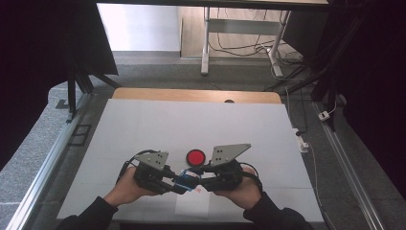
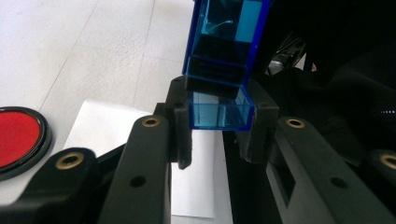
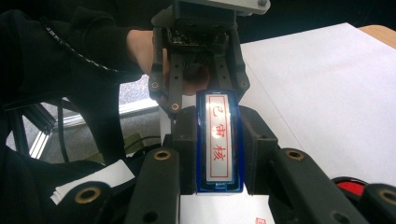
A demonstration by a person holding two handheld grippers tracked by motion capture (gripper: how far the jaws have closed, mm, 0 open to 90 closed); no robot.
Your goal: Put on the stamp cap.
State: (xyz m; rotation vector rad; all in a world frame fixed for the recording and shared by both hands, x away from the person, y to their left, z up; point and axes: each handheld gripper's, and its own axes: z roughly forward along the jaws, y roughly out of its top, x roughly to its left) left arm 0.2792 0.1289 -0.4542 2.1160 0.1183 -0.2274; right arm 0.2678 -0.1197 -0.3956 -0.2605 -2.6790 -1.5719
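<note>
Two grippers meet near the front edge of the white surface (image 1: 143, 124), both clamped on one blue stamp (image 1: 186, 181): the left gripper (image 2: 218, 122) pinches its clear blue end, the right gripper (image 3: 219, 149) its body, face with red characters upward. Judging by a red mark on the white paper (image 1: 192, 206) beneath, at least one print seems made; the red ink pad (image 1: 195, 157) sits just beyond. Behind lie grey floor, desk legs and cables.
</note>
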